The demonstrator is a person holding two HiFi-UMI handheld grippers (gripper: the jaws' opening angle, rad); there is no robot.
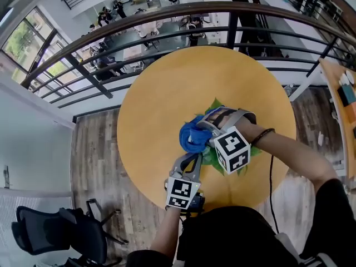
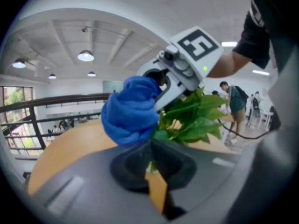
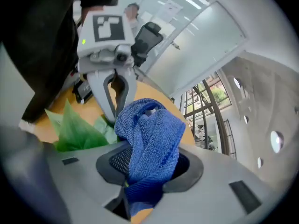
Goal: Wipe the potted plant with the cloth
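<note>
Nearest the head camera sits the left gripper [image 1: 193,159], with its marker cube facing up over the near rim of the round wooden table [image 1: 161,88]. Its jaws are closed together. In the left gripper view I see a thin sliver of green leaf pinched at their tips, so I read this claw as gripping the potted plant [image 1: 210,156].

Plant position: on the near half of the table, a little right of centre, directly beneath both grippers. Only the leaves show, one pointing away at the far side and a cluster under the right gripper's marker cube. I cannot make out the pot.

The right gripper [image 1: 203,128] enters from the right and points steeply down over the plant. Its jaws are clamped on the blue cloth [image 1: 192,135]. In the right gripper view the terry fabric fills the gap between the jaws and bulges out past them as a rolled bundle. The bundle lies against the foliage on the plant's left side, just beyond the left gripper's tips.

The right wrist carries a dark band [image 1: 262,135], and a black cable [image 1: 271,188] hangs below that forearm.

Surroundings: a black railing [image 1: 167,15] curves past the table's far edge, with people on a lower floor beyond it. A black office chair [image 1: 61,232] stands on the wood floor at lower left, well apart from the table.
</note>
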